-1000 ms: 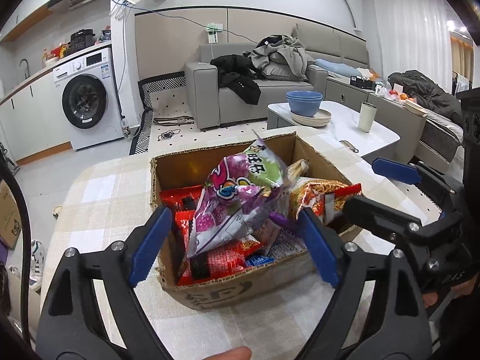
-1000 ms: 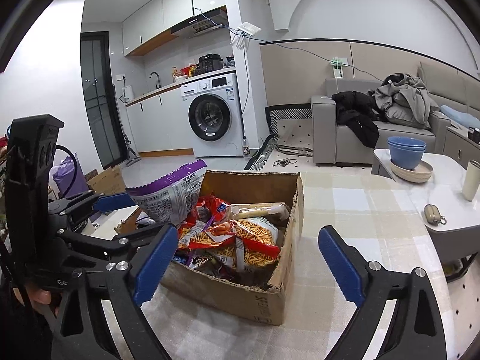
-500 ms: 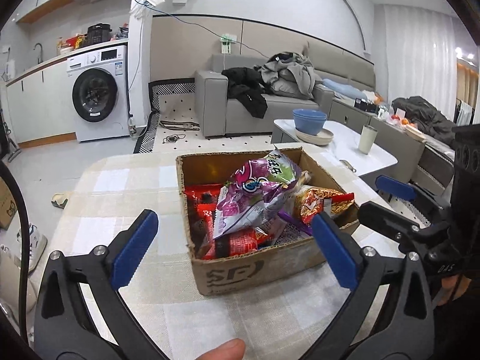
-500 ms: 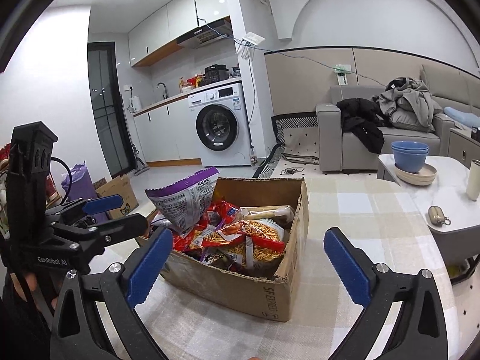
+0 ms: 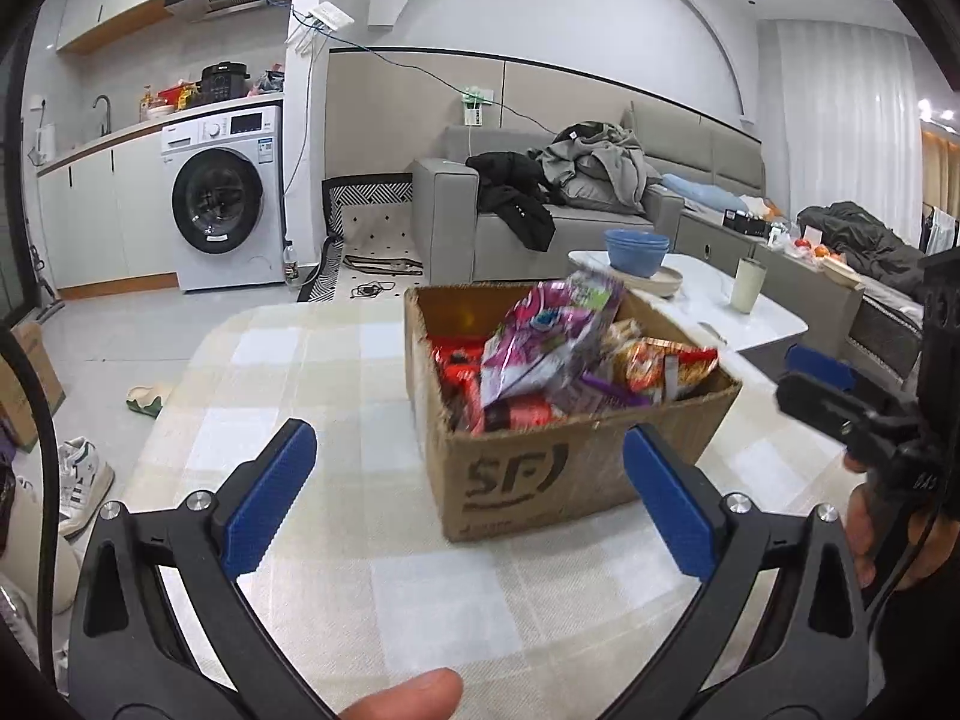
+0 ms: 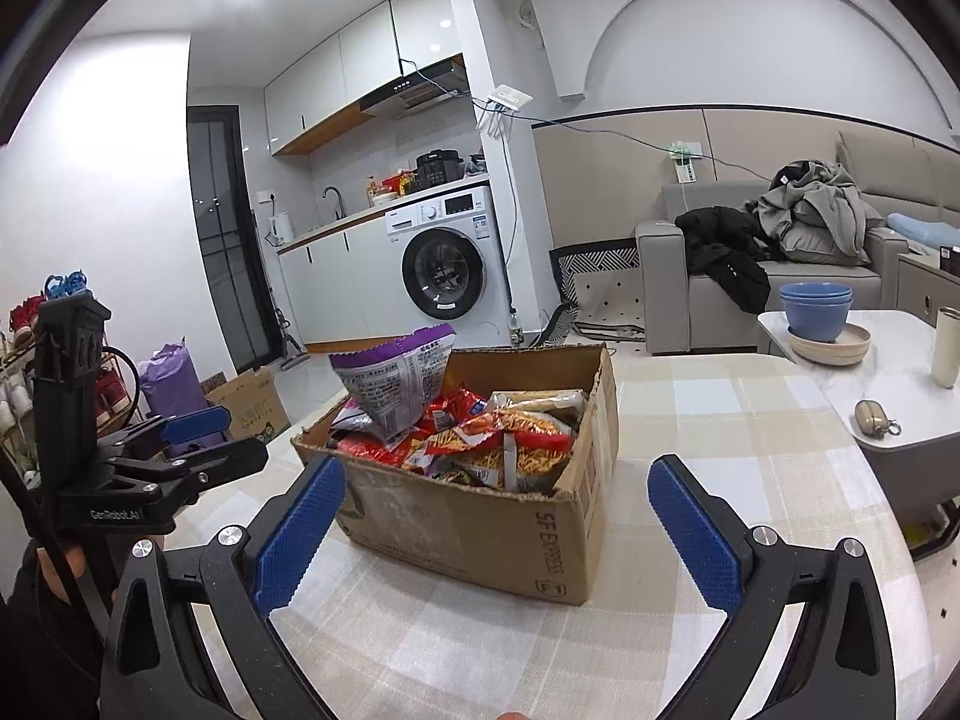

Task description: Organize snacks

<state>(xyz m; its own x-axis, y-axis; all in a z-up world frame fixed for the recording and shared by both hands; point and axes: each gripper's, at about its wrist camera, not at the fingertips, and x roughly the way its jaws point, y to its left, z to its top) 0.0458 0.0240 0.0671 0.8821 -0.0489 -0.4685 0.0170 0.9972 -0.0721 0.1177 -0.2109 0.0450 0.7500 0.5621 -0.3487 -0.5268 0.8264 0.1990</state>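
Checked table [image 6: 708,420] carries open cardboard box [image 6: 480,516], apparently nothing else.

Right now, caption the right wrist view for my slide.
Open hand-held gripper facing a cardboard box of snack bags on a checked table.

Snacks [image 5: 558,354] blurred; lower packets buried.

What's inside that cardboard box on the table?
The cardboard box holds snack packets: a purple bag sticking up highest, an orange noodle-snack packet, and red packets. Whatever lies beneath them, down to the bottom, is covered.
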